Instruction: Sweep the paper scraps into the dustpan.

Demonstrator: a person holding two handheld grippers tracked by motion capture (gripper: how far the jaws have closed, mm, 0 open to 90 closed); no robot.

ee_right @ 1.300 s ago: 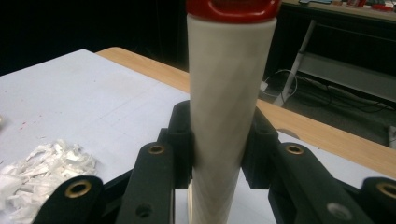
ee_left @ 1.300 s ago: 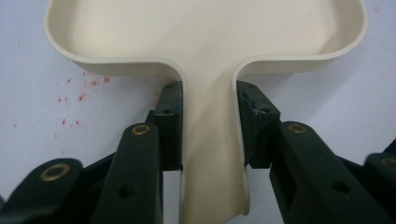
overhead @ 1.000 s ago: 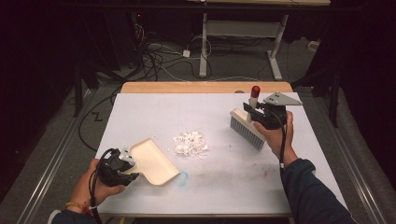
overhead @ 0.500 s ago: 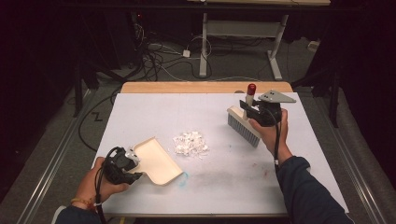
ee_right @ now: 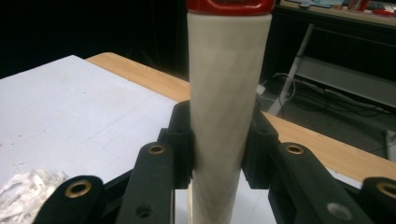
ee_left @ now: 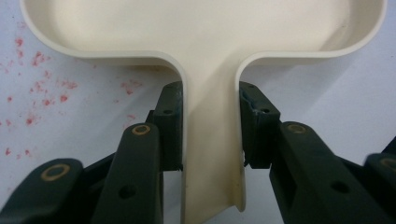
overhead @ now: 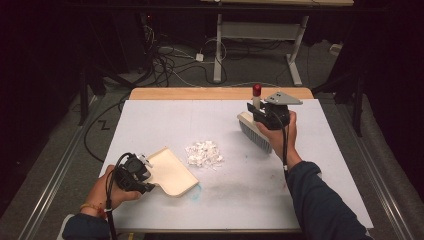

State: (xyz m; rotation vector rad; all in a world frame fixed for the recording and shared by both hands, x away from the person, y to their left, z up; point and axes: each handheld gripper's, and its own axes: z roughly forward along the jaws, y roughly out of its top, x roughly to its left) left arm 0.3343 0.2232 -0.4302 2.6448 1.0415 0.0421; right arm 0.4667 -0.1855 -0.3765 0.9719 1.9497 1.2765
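Leftward, nearer the paper scraps (overhead: 203, 153), goes my right gripper (overhead: 264, 112) clamping the brush (overhead: 255, 134); left gripper (overhead: 137, 170) clamps the dustpan (overhead: 171, 172), no readable writing

Cream dustpan (overhead: 172, 172) flat near paper scraps (overhead: 203, 154); brush (overhead: 255, 131) raised.

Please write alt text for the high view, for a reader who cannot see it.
A person's left gripper holds a cream dustpan by its handle, while the right gripper holds a brush above the white table. White scraps lie between them.
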